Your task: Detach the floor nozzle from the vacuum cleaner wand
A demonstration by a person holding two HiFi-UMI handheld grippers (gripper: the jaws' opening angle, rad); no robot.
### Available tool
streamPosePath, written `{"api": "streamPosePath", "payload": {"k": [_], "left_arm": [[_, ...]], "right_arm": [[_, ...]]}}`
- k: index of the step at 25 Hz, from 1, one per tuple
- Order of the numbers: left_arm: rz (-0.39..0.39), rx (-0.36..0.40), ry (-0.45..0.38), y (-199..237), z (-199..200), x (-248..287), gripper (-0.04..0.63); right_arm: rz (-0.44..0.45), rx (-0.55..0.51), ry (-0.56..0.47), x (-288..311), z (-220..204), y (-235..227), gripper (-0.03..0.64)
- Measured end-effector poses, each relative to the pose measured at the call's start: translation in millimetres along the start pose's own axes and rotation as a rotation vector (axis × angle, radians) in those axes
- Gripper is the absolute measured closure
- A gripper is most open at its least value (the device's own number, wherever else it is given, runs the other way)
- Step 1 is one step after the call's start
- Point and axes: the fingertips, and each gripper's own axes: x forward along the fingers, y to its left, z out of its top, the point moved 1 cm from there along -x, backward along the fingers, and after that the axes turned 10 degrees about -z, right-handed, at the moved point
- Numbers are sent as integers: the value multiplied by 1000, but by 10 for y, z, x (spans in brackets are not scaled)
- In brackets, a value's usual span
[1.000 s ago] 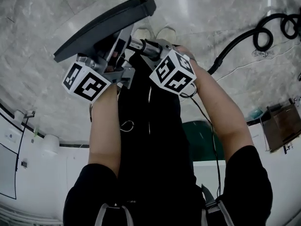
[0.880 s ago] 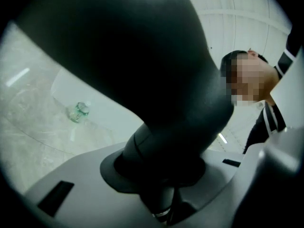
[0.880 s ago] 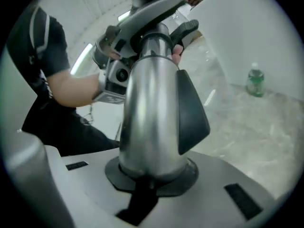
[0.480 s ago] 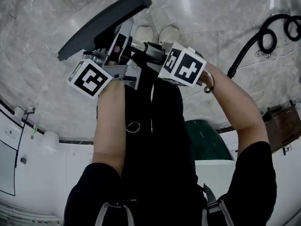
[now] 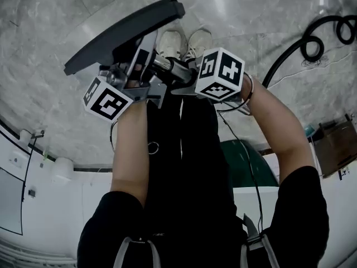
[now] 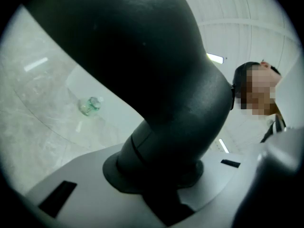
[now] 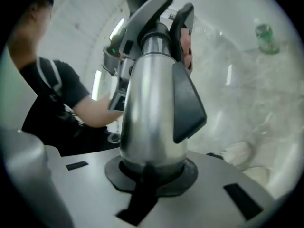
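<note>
Not done yet: floor nozzle [image 5: 120, 32] looked joined at the end of the wand [image 5: 166, 65]. L gripper [image 5: 136, 74] was closing on the nozzle neck, just beside the wand; R gripper [image 5: 183, 74] clamped the wand itself. Pull-apart left.

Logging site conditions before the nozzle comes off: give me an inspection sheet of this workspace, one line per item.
Surface: marble floor, grey and glossy.
Job's things: floor nozzle held off the floor, joined to the silver wand.
Clutter: green bottle on the floor.
Grippers: left gripper jaws closing, the floor nozzle's neck between them; right gripper shut on the wand.
Cables: black hose coiled on the floor; thin cable beside it.
Surroundings: white wall panels; brown box.
</note>
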Motion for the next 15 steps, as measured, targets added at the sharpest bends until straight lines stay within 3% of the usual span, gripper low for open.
{"api": "streamPosePath", "payload": {"k": [2, 3, 4, 5, 7, 9, 10, 11, 12, 13, 15], "left_arm": [[-80, -34, -13, -99, -27, 11, 495], [-80, -48, -16, -87, -26, 23, 495], [-42, -56, -5, -28, -19, 31, 495], [26, -55, 16, 65, -6, 33, 497], [193, -33, 58, 271, 41, 8, 497], [295, 6, 62, 367, 92, -23, 497], [298, 28, 54, 352, 115, -16, 497], [275, 46, 45, 312, 133, 1, 497], [232, 53, 34, 262, 148, 18, 497], [177, 52, 12, 210, 182, 3, 497], [54, 53, -134, 98, 570, -250, 498]], "right_arm": [[220, 44, 22, -128, -43, 218, 560], [240, 56, 22, -158, -31, 239, 560], [179, 56, 15, -145, -5, 186, 560], [42, 42, 2, -96, 28, 62, 561], [-365, -25, -25, -14, 93, -325, 561], [-766, -120, -40, -65, 142, -702, 561], [-896, -161, -45, -114, 169, -818, 561], [-938, -185, -50, -137, 197, -858, 561], [-869, -190, -47, -117, 207, -812, 561], [-699, -177, -33, -66, 175, -676, 561], [-231, -125, 28, 39, -143, -206, 562]]}}
